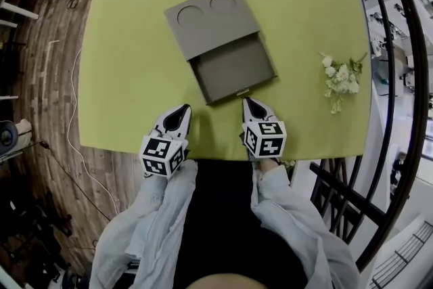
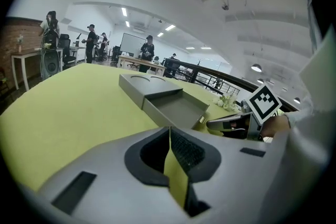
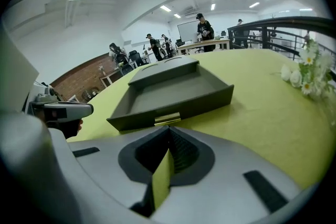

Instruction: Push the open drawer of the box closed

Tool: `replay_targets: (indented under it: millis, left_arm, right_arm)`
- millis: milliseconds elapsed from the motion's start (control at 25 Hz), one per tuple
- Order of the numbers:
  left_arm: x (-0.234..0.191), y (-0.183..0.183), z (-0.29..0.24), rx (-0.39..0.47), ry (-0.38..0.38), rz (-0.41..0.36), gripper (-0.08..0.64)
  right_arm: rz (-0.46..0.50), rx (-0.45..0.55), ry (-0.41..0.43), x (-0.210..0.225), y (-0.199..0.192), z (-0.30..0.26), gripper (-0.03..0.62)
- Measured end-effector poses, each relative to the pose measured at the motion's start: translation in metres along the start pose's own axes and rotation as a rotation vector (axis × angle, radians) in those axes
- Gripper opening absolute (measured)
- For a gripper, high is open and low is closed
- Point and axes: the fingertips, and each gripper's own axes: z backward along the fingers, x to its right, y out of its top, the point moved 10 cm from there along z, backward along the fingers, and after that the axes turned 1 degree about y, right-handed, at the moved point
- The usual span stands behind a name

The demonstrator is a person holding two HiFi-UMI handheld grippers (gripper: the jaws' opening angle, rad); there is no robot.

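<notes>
A flat grey box (image 1: pixel 210 20) with two round recesses on its lid lies on the yellow-green table (image 1: pixel 128 71). Its drawer (image 1: pixel 233 68) stands pulled out toward me, empty, with a small gold handle (image 1: pixel 242 92) on its front. My right gripper (image 1: pixel 247 101) is shut with nothing in it, its tip just short of the handle (image 3: pixel 167 118) and not touching the drawer (image 3: pixel 173 97). Left of the drawer's front corner, my left gripper (image 1: pixel 183 107) is shut and empty, over bare table. The left gripper view shows the box (image 2: pixel 149 84), the drawer (image 2: pixel 176 107) and the right gripper (image 2: pixel 231 124).
A sprig of white flowers (image 1: pixel 342 78) lies at the table's right side. A black metal railing (image 1: pixel 399 78) runs close along the right edge. Wooden floor with cables (image 1: pixel 71 125) lies to the left. Several people stand far off in the room (image 2: pixel 147 51).
</notes>
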Motion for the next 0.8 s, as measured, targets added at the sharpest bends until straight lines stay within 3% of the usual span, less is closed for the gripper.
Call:
replay_targets:
  millis: [280, 800]
  left_arm:
    - [-0.006, -0.003, 0.011, 0.011, 0.036, 0.021, 0.025]
    - [-0.014, -0.001, 0.013, 0.027, 0.046, 0.034, 0.025]
  right_arm:
    - [0.085, -0.061, -0.021, -0.004, 0.006, -0.012, 0.008]
    - [0.074, -0.042, -0.038, -0.006, 0.006, -0.01, 0.008]
